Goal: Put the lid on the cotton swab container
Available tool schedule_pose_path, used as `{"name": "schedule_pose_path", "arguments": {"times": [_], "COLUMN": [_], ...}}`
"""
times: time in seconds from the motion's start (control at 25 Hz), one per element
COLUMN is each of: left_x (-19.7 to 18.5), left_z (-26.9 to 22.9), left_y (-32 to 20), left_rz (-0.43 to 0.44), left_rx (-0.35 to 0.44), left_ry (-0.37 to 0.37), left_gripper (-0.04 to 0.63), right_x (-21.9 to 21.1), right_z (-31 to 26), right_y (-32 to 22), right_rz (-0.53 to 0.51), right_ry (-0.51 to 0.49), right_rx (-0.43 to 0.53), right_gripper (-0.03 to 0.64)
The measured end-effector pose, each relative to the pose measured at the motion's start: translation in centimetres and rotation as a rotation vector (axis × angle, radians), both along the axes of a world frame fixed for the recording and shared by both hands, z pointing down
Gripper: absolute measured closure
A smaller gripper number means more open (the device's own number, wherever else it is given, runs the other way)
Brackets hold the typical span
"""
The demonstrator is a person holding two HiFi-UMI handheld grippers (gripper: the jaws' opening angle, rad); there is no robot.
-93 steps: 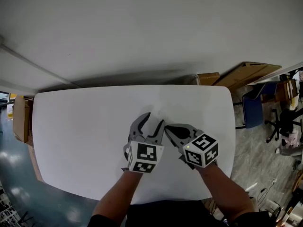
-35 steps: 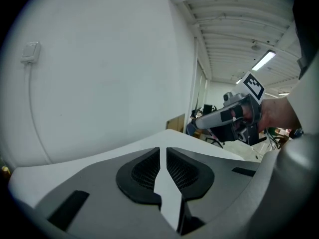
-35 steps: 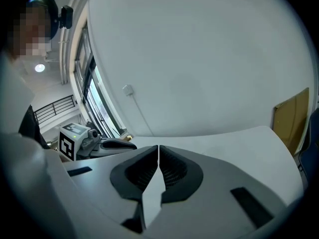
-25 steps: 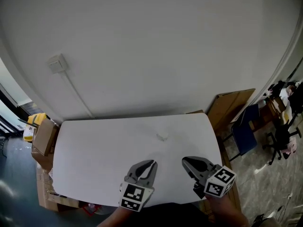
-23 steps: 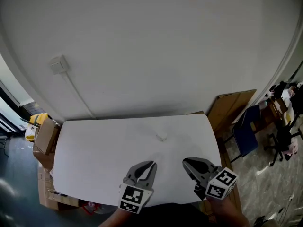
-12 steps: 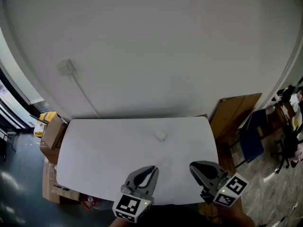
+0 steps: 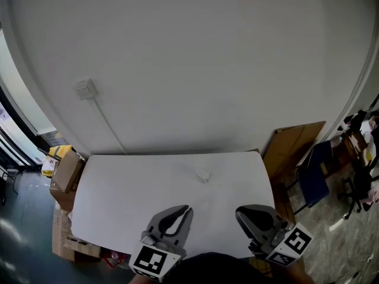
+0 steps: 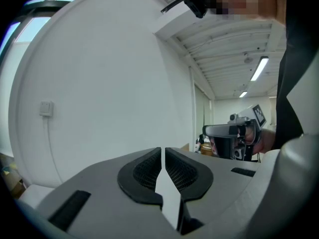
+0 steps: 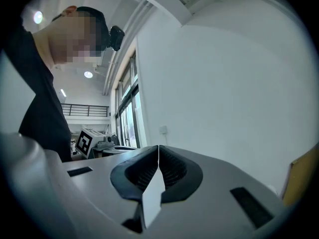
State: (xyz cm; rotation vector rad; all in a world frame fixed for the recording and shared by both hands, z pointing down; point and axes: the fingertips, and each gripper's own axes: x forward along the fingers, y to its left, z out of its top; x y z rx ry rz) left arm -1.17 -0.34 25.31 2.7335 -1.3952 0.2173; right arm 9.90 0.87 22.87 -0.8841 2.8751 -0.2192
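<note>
You held the left gripper point(image 7: 185, 209) over the near edge of the white table point(image 7: 118, 182), its jaws drawn almost together with only a thin slit between the pads and nothing in it. Your right gripper point(image 7: 240, 213) sat just to its right, also at the near edge, jaws pressed fully together and empty. The cotton swab container point(image 7: 203, 174) stood alone toward the far middle of the table, well apart from both grippers; it was too small to tell whether its lid was on. Cardboard boxes point(image 7: 64, 173) stood at the table's left end, a flat cardboard sheet point(image 7: 293, 144) leaned at the far right, and a wall socket point(image 7: 85, 89) sat on the wall beyond
</note>
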Motion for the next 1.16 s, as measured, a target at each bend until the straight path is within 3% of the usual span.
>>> {"name": "schedule_pose_path", "arguments": {"times": [0.4, 0.84, 1.16], "left_x": [-3.4, -6.1, -6.9], "left_z": [0.0, 2.7, 3.2], "left_y": [-1.3, -2.3, -1.8], "left_rz": [-0.023, -0.085, -0.096], "left_rx": [0.011, -0.013, -0.033], "left_ry": [0.014, -0.031, -0.013], "left_gripper": [0.561, 0.565, 0.568], "right_x": [-2.4, -2.1, -2.4], "right_z": [0.2, 2.8, 3.1], "right_y": [-0.8, -1.8, -1.7], "right_rz": [0.037, 0.072, 0.069], "right_ry": [0.027, 0.055, 0.051], "right_rx": [-0.016, -0.056, -0.068], "right_gripper": [0.601, 0.601, 0.601]}}
